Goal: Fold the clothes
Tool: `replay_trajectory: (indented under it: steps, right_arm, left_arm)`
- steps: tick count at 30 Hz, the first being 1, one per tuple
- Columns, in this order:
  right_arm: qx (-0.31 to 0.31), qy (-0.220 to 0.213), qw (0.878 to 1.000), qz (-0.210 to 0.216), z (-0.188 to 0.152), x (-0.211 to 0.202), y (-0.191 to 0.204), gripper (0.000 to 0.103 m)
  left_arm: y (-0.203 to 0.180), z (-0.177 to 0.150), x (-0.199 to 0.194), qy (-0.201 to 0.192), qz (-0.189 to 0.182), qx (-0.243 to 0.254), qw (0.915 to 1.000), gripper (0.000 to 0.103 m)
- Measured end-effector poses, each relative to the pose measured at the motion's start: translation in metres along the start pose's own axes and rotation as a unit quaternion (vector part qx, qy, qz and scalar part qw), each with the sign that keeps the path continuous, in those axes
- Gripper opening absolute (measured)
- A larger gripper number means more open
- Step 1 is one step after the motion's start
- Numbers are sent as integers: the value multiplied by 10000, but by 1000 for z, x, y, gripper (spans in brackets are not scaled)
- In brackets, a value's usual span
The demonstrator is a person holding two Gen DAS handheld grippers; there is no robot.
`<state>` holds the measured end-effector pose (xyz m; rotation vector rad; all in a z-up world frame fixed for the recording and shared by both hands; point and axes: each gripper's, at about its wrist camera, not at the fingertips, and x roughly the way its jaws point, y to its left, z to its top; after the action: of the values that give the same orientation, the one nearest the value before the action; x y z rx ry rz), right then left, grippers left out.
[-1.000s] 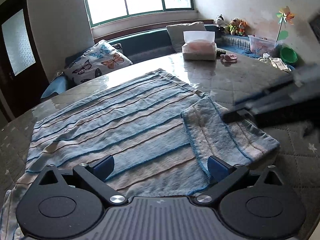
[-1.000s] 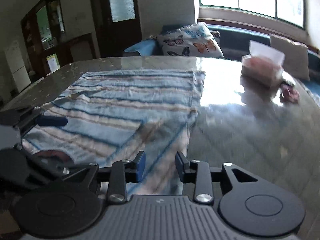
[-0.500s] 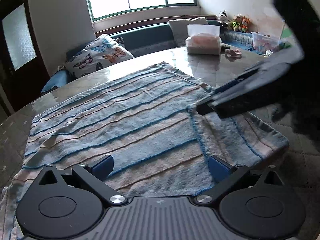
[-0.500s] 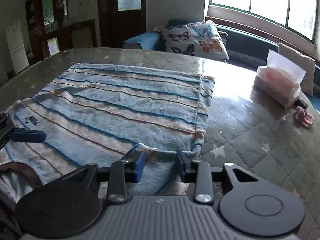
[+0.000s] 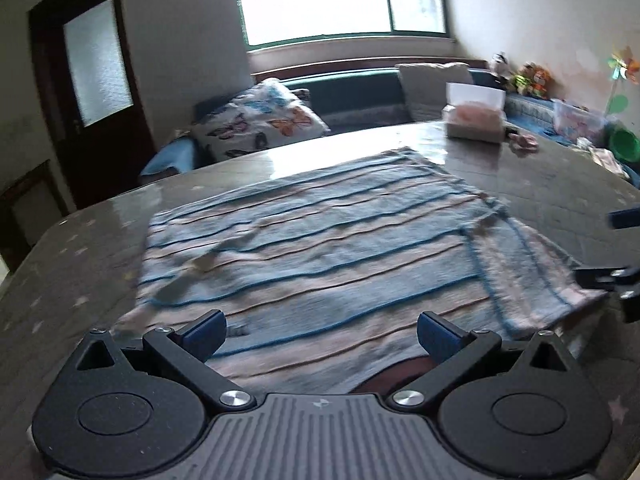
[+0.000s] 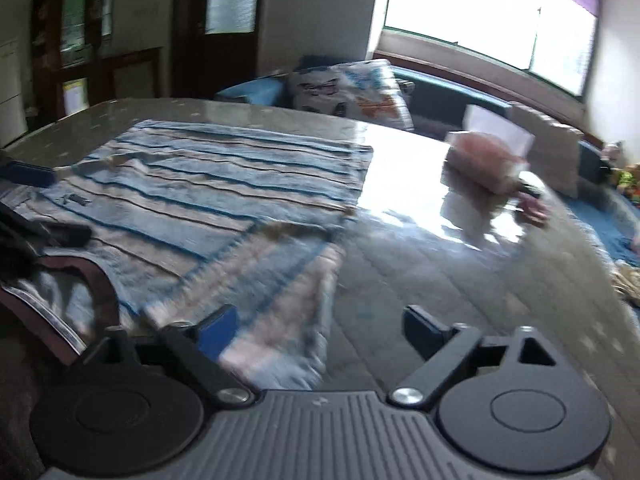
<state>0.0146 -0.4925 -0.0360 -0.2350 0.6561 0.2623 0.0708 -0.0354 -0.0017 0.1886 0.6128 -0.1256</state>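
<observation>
A blue and beige striped shirt lies flat on the table, collar towards me. Its right sleeve is folded in over the body. In the right wrist view the shirt lies to the left and the folded sleeve in front. My left gripper is open and empty, just above the collar end. My right gripper is open and empty over the sleeve's edge and bare table. Its fingers show at the right edge of the left wrist view. The left gripper's fingers show at the left edge of the right wrist view.
The table has a glossy quilted cover. A tissue box and a small pink item stand at its far side. A bench with a butterfly cushion runs under the window. A door is at left.
My right gripper has opened, let go of the sleeve and pulled back to the right. My left gripper has drawn back and turned left; it stays open.
</observation>
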Motion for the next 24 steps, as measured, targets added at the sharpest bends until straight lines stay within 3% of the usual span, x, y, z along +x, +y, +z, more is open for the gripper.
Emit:
replay_trajectory:
  steps: [5,14,19,24]
  right_arm:
    - [-140,-24,9981,-595,-22,-5,5,103]
    - [-316,-350,9963,-718,-20,-12,29,103]
    - [-476,-219,9955,-789,-17,3,40,103]
    - [-738,-353,9939,-740,-13,-1,56,103]
  left_arm:
    - [33,-13,-15,10,386,-317,9987,103]
    - [85,-40,-42,0,1016,-818,9915,103]
    - [110,-57,-53,47,1407,-1150,9833,103]
    - [134,-73,-63,75,1697,-1390,9756,102]
